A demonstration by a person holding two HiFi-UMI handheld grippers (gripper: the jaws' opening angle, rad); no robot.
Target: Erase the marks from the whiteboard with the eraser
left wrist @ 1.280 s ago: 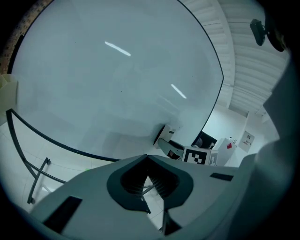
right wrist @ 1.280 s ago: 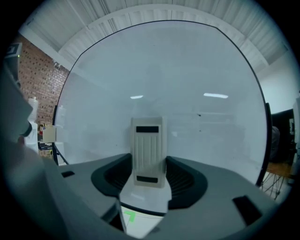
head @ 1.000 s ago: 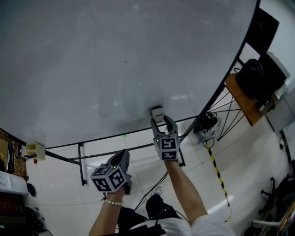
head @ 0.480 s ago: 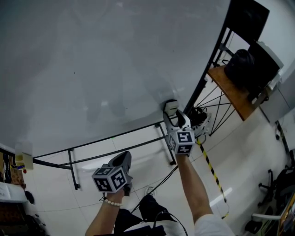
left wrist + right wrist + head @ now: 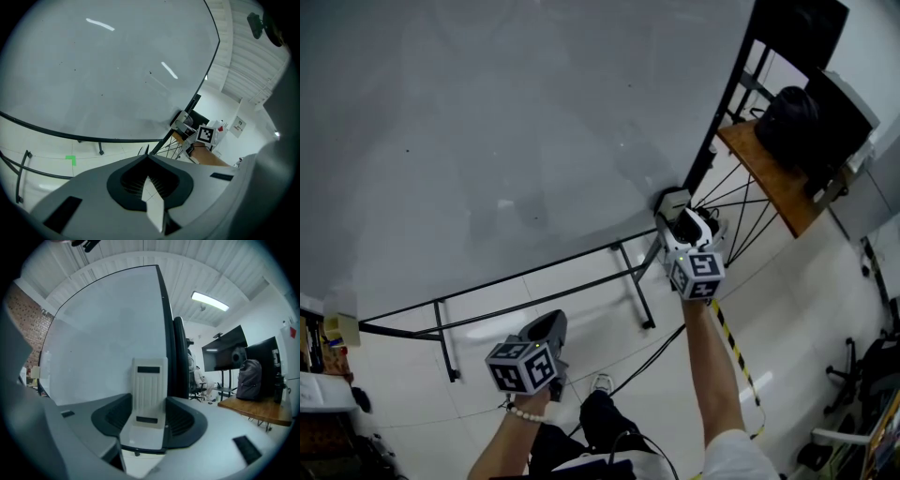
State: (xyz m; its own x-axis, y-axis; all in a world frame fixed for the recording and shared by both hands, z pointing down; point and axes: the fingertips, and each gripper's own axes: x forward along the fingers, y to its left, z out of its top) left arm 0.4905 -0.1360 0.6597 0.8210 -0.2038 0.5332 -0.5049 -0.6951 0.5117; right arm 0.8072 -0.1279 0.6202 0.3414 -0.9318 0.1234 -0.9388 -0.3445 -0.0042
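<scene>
Since the earlier frames the right gripper [image 5: 677, 217] has carried the eraser [image 5: 673, 200] rightward along the lower edge of the whiteboard [image 5: 487, 141], so that both now sit at the board's lower right corner, while the left gripper [image 5: 550, 321] has hardly shifted. At the left of the head view the whiteboard fills most of the picture; its surface looks pale grey and nearly clean, with only a few tiny dark specks and faint smudges on it. Below it the black stand [image 5: 525, 281] runs across over a pale tiled floor [image 5: 412, 412], where the left gripper view shows a small green mark [image 5: 70, 160]. The left gripper hangs low in front of the person, well apart from the board, its jaws together with nothing between them. Further right, the right gripper reaches up on an outstretched arm [image 5: 712, 375], its jaws clamped on the white ribbed eraser, which stands upright between them with its far face against the board, just beside the black frame edge [image 5: 727, 103]. A yellow-and-black striped strip [image 5: 734, 349] lies on the floor beneath that arm. At the far right a wooden tabletop [image 5: 773, 187] carries a dark backpack [image 5: 787, 127].
</scene>
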